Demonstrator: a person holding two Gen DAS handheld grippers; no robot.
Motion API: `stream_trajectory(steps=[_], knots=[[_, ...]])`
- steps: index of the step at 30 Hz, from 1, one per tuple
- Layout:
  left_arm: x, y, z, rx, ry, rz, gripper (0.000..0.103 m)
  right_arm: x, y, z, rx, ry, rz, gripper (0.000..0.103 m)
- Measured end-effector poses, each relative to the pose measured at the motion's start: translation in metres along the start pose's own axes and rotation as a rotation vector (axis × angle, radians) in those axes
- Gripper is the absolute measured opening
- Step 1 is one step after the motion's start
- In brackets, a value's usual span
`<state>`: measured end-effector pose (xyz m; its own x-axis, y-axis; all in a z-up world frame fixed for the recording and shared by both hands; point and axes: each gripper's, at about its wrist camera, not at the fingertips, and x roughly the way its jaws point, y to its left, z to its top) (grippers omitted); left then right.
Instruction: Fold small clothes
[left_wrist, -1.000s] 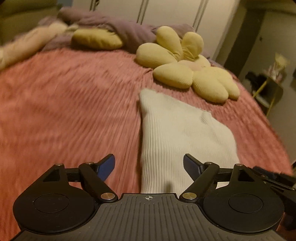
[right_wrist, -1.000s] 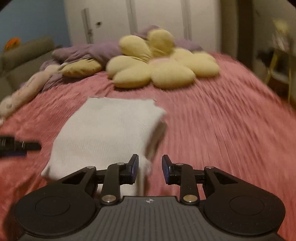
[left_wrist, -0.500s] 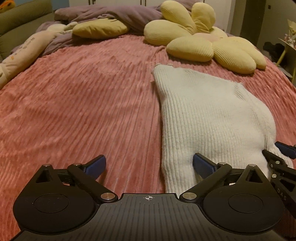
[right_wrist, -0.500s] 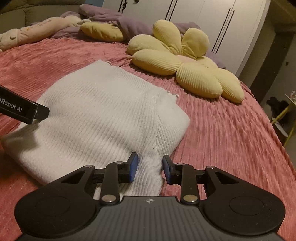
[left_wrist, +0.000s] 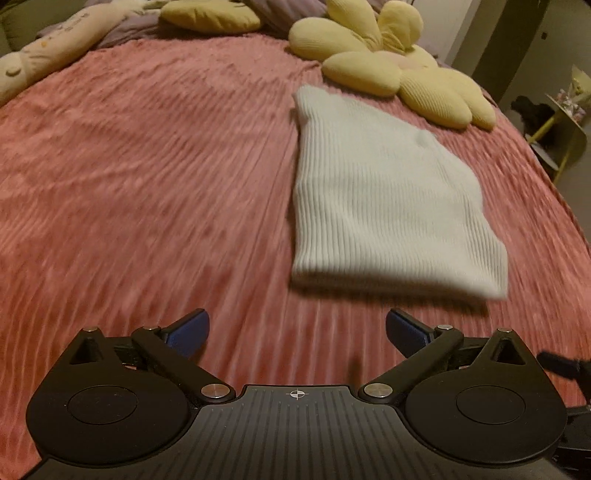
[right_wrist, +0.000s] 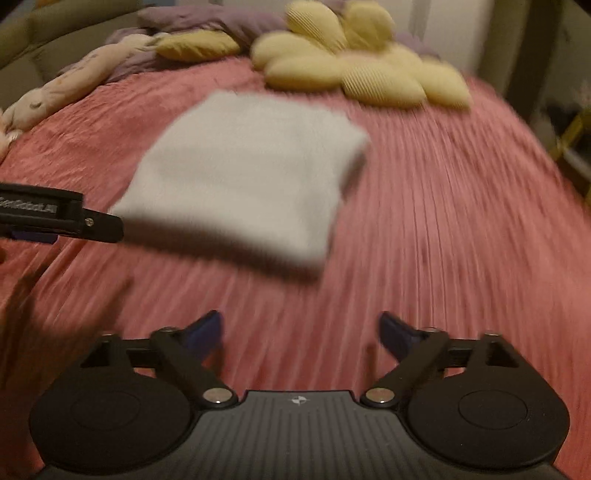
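Left wrist view first: my left hand-held gripper (left_wrist: 297, 328) stands released, jaws spread wide with only pink bedspread (left_wrist: 147, 184) between them. Folded white knit garment (left_wrist: 388, 199) lies flat on that bedspread, beyond my fingertips and off toward the right one, apart from both pads. Its far corner sits just short of the yellow flower cushion (left_wrist: 391, 66). From the right wrist view, my right hand-held gripper (right_wrist: 301, 328) has just been opening and grips nothing; the garment (right_wrist: 243, 173) lies ahead and leftward, clear of its pads, nearer than the cushion (right_wrist: 354, 70). My left hand-held gripper's finger (right_wrist: 74, 221) reaches in just beside the garment's near left corner
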<state>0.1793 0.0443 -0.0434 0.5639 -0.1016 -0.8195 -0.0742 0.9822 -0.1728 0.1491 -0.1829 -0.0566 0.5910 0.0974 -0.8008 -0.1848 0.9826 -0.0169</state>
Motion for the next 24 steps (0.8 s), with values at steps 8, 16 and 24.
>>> stream_trajectory(steps=[8, 16, 24], knots=[[-0.033, -0.011, 0.008, 0.052, -0.026, 0.039, 0.103, -0.020, 0.009, 0.008, 0.088, 0.121, -0.003, 0.099], [-0.052, -0.018, 0.018, 0.129, -0.049, 0.035, 0.103, -0.030, 0.022, 0.044, 0.073, 0.164, -0.083, 0.099], [-0.055, -0.027, 0.017, 0.189, -0.051, 0.050, 0.103, -0.043, 0.017, 0.049, 0.114, 0.136, -0.098, 0.099]])
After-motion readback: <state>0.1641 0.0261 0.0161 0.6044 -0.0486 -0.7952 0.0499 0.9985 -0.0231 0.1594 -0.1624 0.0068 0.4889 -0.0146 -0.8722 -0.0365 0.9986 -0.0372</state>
